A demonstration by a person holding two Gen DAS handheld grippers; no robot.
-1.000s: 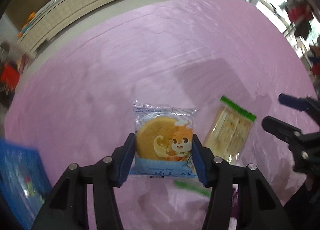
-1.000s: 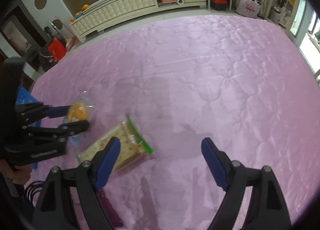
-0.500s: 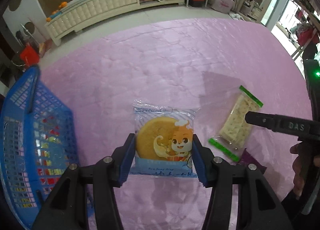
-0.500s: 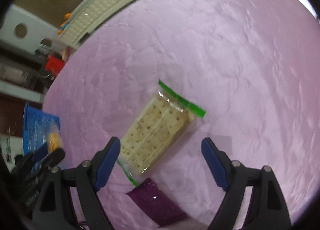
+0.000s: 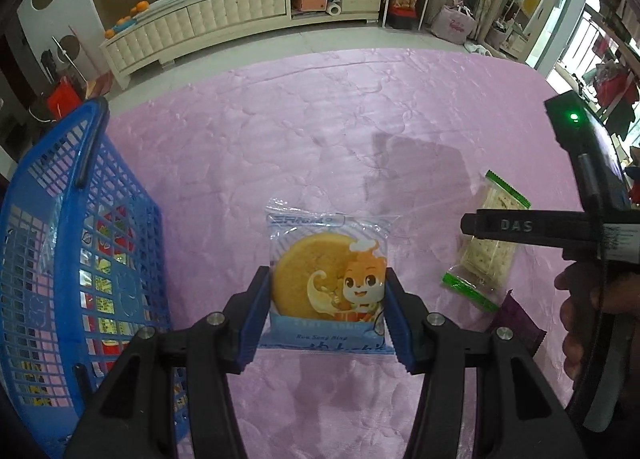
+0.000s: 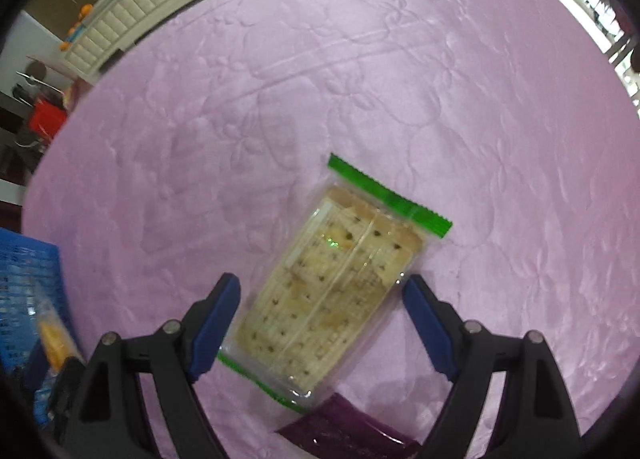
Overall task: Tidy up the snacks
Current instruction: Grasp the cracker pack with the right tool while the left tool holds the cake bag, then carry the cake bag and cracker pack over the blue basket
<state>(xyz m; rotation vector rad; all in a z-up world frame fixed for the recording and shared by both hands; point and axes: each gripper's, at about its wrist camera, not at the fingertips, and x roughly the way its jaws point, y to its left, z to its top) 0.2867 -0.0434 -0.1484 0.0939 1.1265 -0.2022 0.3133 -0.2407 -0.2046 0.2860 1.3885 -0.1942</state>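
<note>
My left gripper (image 5: 326, 315) is shut on a round cake packet (image 5: 328, 279) with a cartoon mascot, held above the pink cloth just right of the blue basket (image 5: 80, 259). My right gripper (image 6: 322, 323) points down over a clear cracker pack (image 6: 340, 287) with green ends. Its blue pads (image 6: 216, 319) stand wide on either side of the pack without touching it. In the left wrist view that cracker pack (image 5: 488, 247) lies at the right, partly behind the right gripper's black finger. A purple packet (image 6: 348, 431) lies just below the crackers.
The pink quilted cloth (image 5: 320, 139) covers the whole work surface. The blue basket (image 6: 28, 287) holds several snack packets. A person's hand (image 5: 580, 311) grips the right tool at the far right. A white cabinet (image 5: 200, 27) stands beyond the cloth.
My left gripper carried the cake packet leftward, bringing the blue basket into view. My right gripper swung down over the cracker pack, which now lies between its fingers.
</note>
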